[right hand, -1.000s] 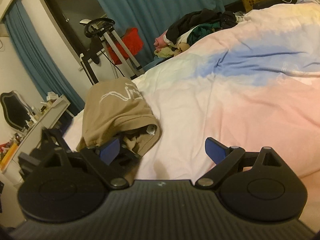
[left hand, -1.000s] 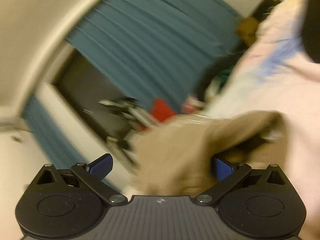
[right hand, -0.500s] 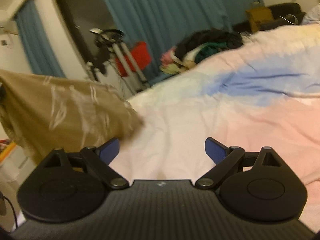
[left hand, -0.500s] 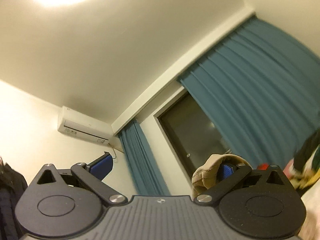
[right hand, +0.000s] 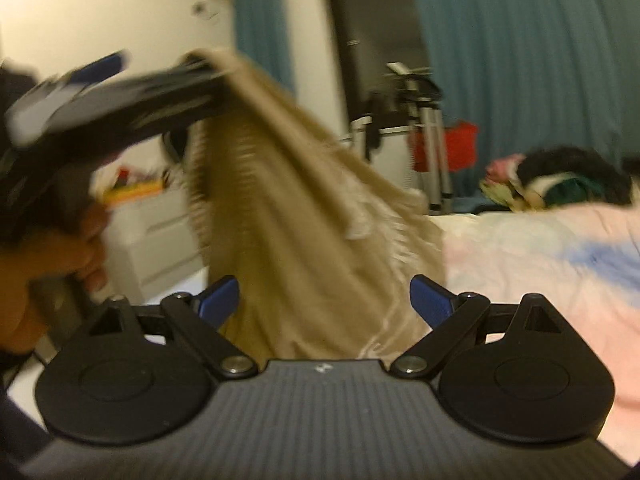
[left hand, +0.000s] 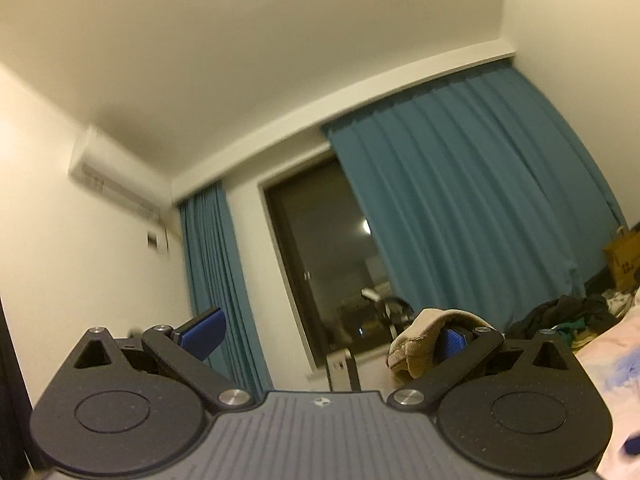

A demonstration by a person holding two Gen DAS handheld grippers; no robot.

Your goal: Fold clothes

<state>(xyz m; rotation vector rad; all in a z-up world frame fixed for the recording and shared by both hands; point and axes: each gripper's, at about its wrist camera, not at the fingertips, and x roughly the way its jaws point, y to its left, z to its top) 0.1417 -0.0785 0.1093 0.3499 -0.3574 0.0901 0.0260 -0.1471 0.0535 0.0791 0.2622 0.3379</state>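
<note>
Right wrist view: our left gripper (right hand: 120,76) seemingly just hooks limp tan shirt (right hand: 304,240); right gripper (right hand: 324,300), jaws spread, should pinch its six-o'clock hem.

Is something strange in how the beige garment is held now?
Yes. The beige garment hangs hooked over one finger of the left gripper, whose jaws stand wide apart, so nothing pinches it. The right gripper is open too.
</note>
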